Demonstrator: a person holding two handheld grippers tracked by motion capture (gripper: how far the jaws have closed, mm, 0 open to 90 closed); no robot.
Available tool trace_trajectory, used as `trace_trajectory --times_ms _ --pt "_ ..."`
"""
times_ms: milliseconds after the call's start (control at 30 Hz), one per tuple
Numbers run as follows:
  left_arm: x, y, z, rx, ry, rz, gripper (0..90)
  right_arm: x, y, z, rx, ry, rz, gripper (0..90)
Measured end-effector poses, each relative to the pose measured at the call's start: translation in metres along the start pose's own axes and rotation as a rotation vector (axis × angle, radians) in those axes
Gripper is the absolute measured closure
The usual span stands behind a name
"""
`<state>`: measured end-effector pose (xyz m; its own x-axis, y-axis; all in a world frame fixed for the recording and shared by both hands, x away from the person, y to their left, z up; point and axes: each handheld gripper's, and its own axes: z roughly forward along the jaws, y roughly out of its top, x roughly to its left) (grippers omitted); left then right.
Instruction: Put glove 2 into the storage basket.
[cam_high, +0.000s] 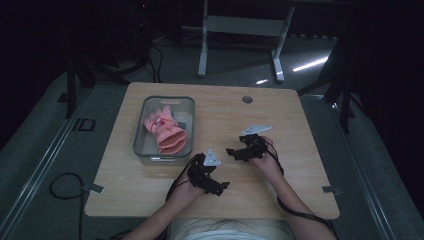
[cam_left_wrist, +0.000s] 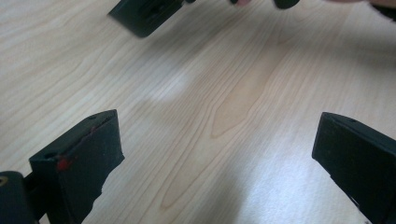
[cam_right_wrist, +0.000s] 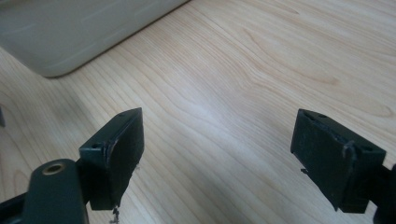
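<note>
Pink ribbed gloves (cam_high: 165, 131) crumpled in grey bin (cam_high: 141, 127)

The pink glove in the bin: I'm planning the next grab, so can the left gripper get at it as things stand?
Probably yes. The left gripper is open and holds nothing, the grey bin has no lid, and the pink glove lies exposed inside. Bare table lies between them; only the near wall must be cleared.

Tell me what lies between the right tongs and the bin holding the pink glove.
Nothing but bare wooden table lies between the right tongs and the bin, as the right gripper view shows; the high view agrees.
</note>
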<state>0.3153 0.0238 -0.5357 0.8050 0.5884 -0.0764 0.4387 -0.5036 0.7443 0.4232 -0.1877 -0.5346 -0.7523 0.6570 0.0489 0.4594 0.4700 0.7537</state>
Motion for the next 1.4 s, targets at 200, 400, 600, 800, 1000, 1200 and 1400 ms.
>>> trace_trajectory --times_ms 200,400,600,800,1000,1200,1400 --pt "0.004 -0.007 0.004 -0.017 0.007 -0.001 1.1 -0.005 -0.008 -0.003 -0.013 -0.014 0.02 17.5" --pt "0.006 -0.011 0.004 -0.026 0.049 0.014 1.1 -0.012 -0.018 -0.007 -0.046 -0.035 0.051 17.6" --pt "0.01 -0.015 0.003 -0.036 0.06 0.012 1.1 -0.016 -0.026 -0.01 -0.07 -0.044 0.056 16.5" --pt "0.01 -0.021 0.004 -0.056 0.065 0.011 1.1 -0.022 -0.032 -0.011 -0.071 -0.061 0.062 16.6" --pt "0.011 -0.025 0.007 -0.043 0.048 0.016 1.1 -0.026 -0.037 -0.007 -0.058 -0.07 0.066 16.5" --pt "0.008 -0.025 0.008 -0.035 0.053 0.04 1.1 -0.027 -0.038 -0.008 -0.072 -0.081 0.072 16.3" --pt "0.008 -0.026 0.008 -0.029 0.052 0.043 1.1 -0.028 -0.039 -0.006 -0.063 -0.095 0.071 16.3"
